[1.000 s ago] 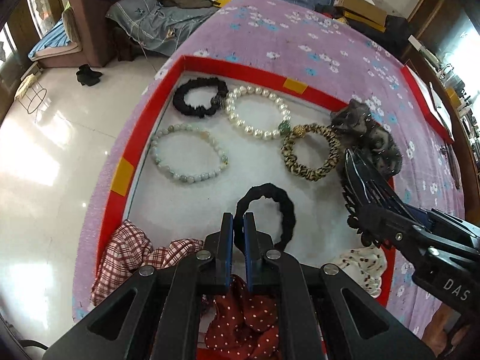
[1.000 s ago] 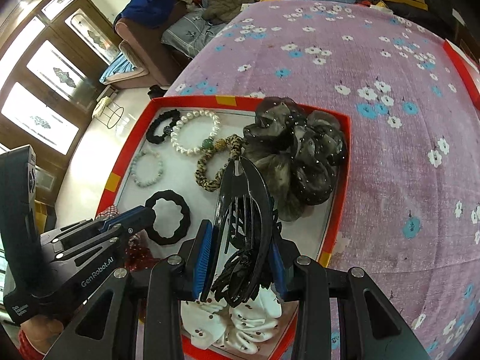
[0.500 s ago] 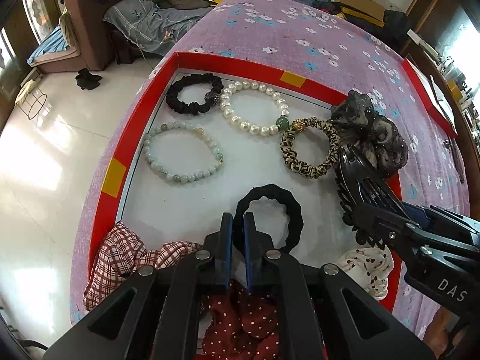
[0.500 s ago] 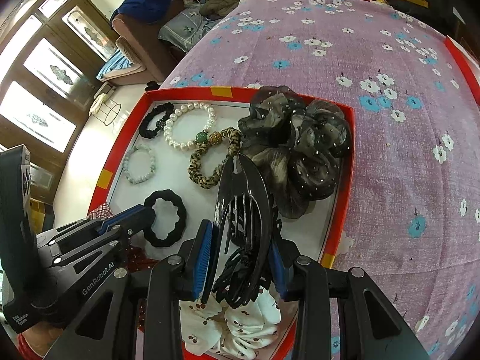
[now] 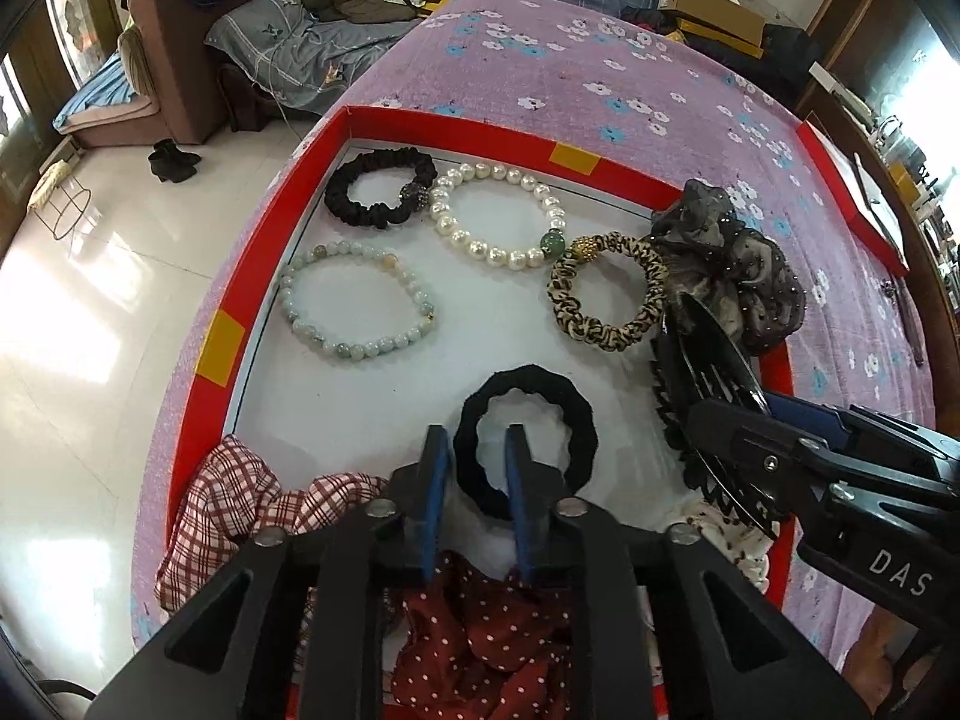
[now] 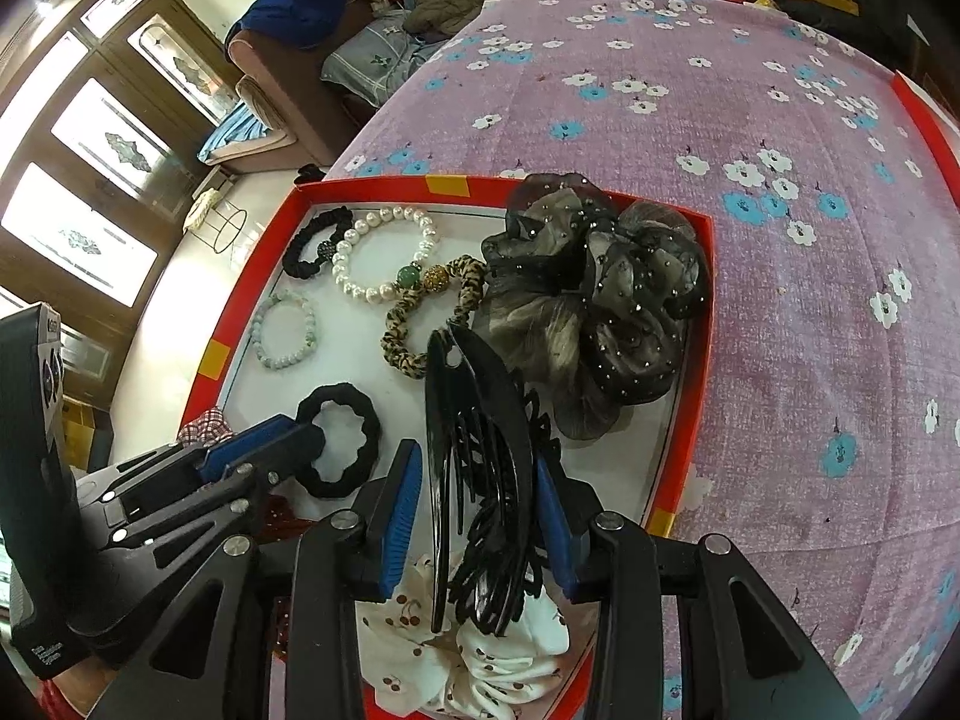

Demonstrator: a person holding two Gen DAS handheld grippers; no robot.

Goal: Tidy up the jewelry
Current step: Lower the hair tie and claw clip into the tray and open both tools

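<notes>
A red-rimmed white tray (image 5: 420, 123) lies on a purple flowered cloth. A plain black scrunchie (image 5: 558, 396) lies flat on the tray floor. My left gripper (image 5: 477, 474) straddles its near rim; the jaws are opening and the pads no longer pinch it. My right gripper (image 6: 480, 510) has a black hair claw (image 6: 480, 420) standing between its blue pads, tip down by the leopard scrunchie (image 6: 402, 330). Its jaws are opening too, and a thin gap shows at the left pad. The hair claw (image 5: 702, 360) also shows in the left wrist view.
The tray also holds a pearl bracelet (image 5: 498, 252), a pale bead bracelet (image 5: 354, 351), a beaded black scrunchie (image 5: 372, 216) and a grey tulle scrunchie (image 5: 738, 276). Plaid (image 5: 228, 492), red dotted (image 5: 480, 630) and white cherry-print (image 6: 480, 660) scrunchies crowd the near edge. Tiled floor drops off left.
The left jaws, earlier pinched on the black scrunchie's rim, have parted. The right jaws have widened slightly around the hair claw. Neither hand has shifted.
</notes>
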